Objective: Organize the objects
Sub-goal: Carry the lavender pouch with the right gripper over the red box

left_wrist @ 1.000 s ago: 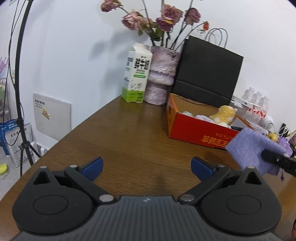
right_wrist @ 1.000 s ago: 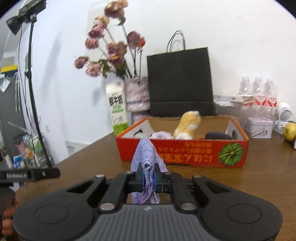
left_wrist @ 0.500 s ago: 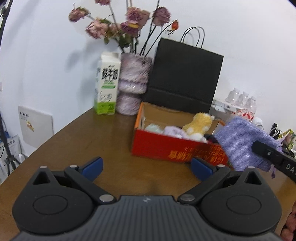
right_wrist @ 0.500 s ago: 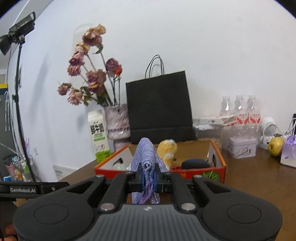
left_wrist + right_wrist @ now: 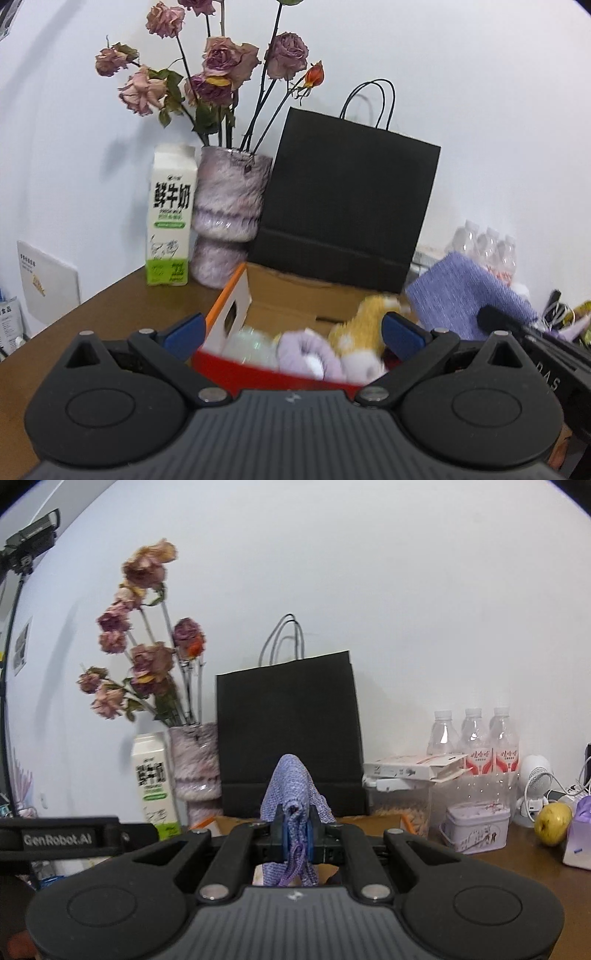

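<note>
My right gripper (image 5: 297,832) is shut on a purple knitted cloth (image 5: 291,786), which stands up between its blue pads and hangs down behind them. In the left wrist view the same purple cloth (image 5: 461,295) hangs over the right end of a red cardboard box (image 5: 258,371). Inside the box lie a yellow plush toy (image 5: 364,321), pale purple soft items (image 5: 306,350) and a clear object. My left gripper (image 5: 293,330) is open, with nothing between its fingers, just in front of the box's near wall.
Behind the box stand a black paper bag (image 5: 347,206), a fuzzy vase of dried roses (image 5: 229,210) and a milk carton (image 5: 170,218). To the right are water bottles (image 5: 476,742), a small tin (image 5: 476,825), an apple (image 5: 554,823) and cables. The wooden table's (image 5: 110,314) edge runs at the left.
Both grippers have moved toward the box and risen. The box now sits right under the left gripper's fingers, and the cloth is carried over the box's right end.
</note>
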Tool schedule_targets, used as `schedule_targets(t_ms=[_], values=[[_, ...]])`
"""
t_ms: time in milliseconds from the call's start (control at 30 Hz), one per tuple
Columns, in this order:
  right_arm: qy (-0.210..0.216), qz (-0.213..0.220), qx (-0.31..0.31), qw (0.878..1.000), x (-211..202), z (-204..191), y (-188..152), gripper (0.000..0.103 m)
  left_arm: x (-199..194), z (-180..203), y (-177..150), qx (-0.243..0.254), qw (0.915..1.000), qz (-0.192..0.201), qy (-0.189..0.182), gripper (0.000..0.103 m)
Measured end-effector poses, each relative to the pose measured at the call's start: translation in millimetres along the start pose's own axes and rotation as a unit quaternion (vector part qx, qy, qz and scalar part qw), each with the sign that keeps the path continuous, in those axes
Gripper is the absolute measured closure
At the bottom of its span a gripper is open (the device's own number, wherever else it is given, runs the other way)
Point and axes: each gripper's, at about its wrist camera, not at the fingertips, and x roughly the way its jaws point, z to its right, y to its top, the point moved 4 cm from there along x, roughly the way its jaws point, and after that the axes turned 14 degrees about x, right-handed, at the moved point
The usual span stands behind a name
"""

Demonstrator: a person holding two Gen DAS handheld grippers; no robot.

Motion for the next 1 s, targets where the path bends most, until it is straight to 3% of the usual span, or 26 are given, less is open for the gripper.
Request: schedule_targets(t_ms=[367, 867, 967, 1000], values=[[-0.006, -0.015, 0.020, 1.000, 74, 31, 9, 0.095, 69, 4, 19, 0.006, 1.0000, 0.007, 0.002, 0.000], [-0.014, -0.049, 0.015, 0.999, 116, 45, 0, 0.088, 109, -1, 17, 0.020, 0.9998, -0.008, -0.005, 0.000], [-0.019, -0.057, 0.010, 0.998, 117, 45, -2, 0.075, 109, -2, 17, 0.021, 0.9997, -0.007, -0.003, 0.000], [-0.021, -0.060, 0.009, 0.998, 117, 45, -2, 0.054, 109, -2, 17, 0.021, 0.9998, -0.007, -0.002, 0.000]])
